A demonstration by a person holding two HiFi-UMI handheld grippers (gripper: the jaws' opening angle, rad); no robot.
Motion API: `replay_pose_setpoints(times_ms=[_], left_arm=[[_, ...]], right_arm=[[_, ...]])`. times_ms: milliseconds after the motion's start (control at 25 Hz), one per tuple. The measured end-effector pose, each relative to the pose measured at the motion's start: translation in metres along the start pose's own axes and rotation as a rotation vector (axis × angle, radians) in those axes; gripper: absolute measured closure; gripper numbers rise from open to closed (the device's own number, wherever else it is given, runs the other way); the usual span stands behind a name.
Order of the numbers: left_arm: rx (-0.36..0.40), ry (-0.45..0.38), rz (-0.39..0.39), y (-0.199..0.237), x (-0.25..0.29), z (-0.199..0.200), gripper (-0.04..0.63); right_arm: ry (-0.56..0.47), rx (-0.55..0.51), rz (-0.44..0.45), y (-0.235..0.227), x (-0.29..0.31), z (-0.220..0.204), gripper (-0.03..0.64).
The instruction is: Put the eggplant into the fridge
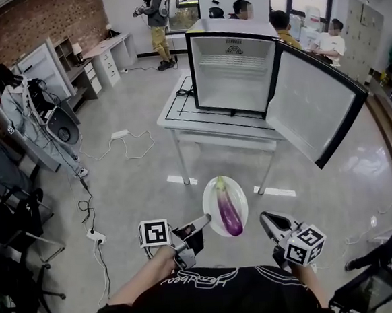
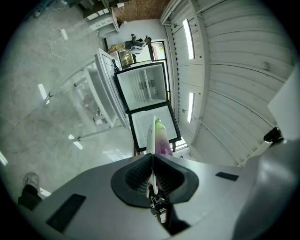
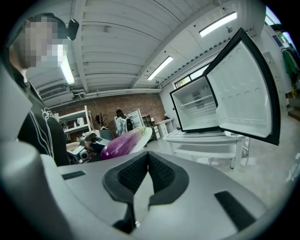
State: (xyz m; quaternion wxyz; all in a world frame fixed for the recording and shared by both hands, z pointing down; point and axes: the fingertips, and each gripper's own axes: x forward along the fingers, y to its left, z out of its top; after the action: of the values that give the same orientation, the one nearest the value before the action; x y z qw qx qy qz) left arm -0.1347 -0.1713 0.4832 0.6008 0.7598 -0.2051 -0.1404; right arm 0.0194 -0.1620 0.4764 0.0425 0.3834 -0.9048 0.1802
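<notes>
A purple eggplant [image 1: 229, 210] with a green stem lies on a small white plate [image 1: 236, 191], held in the air in front of me. My left gripper [image 1: 206, 220] is shut on the plate's left rim. In the left gripper view the plate [image 2: 151, 136] shows edge-on between the jaws, with the eggplant [image 2: 162, 139] on it. My right gripper [image 1: 264, 219] hovers just right of the plate, shut and holding nothing. The right gripper view has the eggplant [image 3: 119, 144] at its left. The fridge [image 1: 233, 68] stands open on a white table [image 1: 177, 110], its shelves bare.
The fridge door [image 1: 310, 106] swings out to the right, past the table's edge. Cables and a power strip [image 1: 120, 133] lie on the grey floor at left. Chairs [image 1: 12, 221] and shelving crowd the left side. Several people [image 1: 154, 17] are at the back.
</notes>
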Motion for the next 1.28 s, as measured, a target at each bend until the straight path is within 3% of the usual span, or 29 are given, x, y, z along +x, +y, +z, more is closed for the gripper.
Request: replay_pose_setpoints(times_ms=[320,440,720,1280], left_arm=[[0.017,0.015,-0.014,0.017,0.001,0.057,0.577],[-0.014,0.017,-0.040,0.017,0.004,0.065,0.577],[0.023,0.018,-0.017,0.020,0.005,0.075,0.577],[0.009,0.009,0.009,0.029,0.042,0.101,0.577]], right_arm=[[-0.009,-0.047,-0.036,-0.011,0.055,0.019,0.611],[0.001,-0.049,-0.053,-0.012,0.059,0.020,0.611],[-0.006,-0.045,-0.060,-0.008,0.062,0.027,0.611],[-0.044,-0.007,-0.045,-0.057,0.081,0.037,0.611]])
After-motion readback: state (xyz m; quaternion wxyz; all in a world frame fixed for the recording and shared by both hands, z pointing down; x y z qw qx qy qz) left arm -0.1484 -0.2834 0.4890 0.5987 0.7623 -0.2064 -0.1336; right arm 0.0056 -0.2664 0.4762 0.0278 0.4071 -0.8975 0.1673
